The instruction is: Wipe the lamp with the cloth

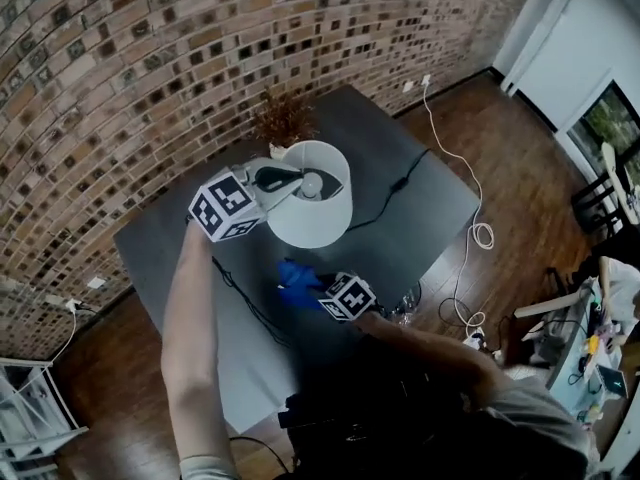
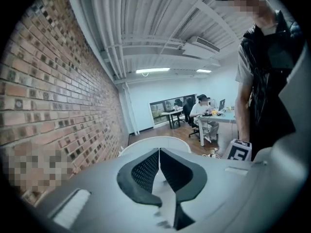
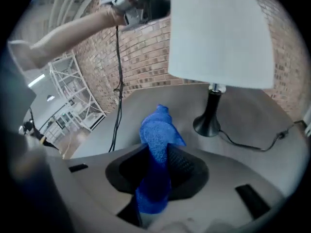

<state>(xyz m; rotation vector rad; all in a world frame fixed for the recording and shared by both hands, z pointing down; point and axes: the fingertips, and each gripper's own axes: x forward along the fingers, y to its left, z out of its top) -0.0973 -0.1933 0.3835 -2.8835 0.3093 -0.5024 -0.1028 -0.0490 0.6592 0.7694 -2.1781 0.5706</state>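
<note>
A table lamp with a white shade (image 1: 318, 226) stands on the dark grey table (image 1: 430, 223). My left gripper (image 1: 290, 180) is at the top of the shade, its jaws shut on the thin upper rim (image 2: 155, 140), beside the bulb (image 1: 313, 183). In front of the lamp and lower, near the table top, my right gripper (image 1: 312, 286) is shut on a blue cloth (image 1: 295, 280). In the right gripper view the cloth (image 3: 158, 144) sticks up from the jaws, with the shade (image 3: 218, 38) above and the black lamp foot (image 3: 208, 125) just beyond.
A dried plant (image 1: 283, 120) stands behind the lamp by the brick wall. The lamp's black cord (image 1: 400, 183) runs right across the table; a white cable (image 1: 470, 218) trails on the wooden floor. A metal rack (image 3: 68, 86) stands at the left.
</note>
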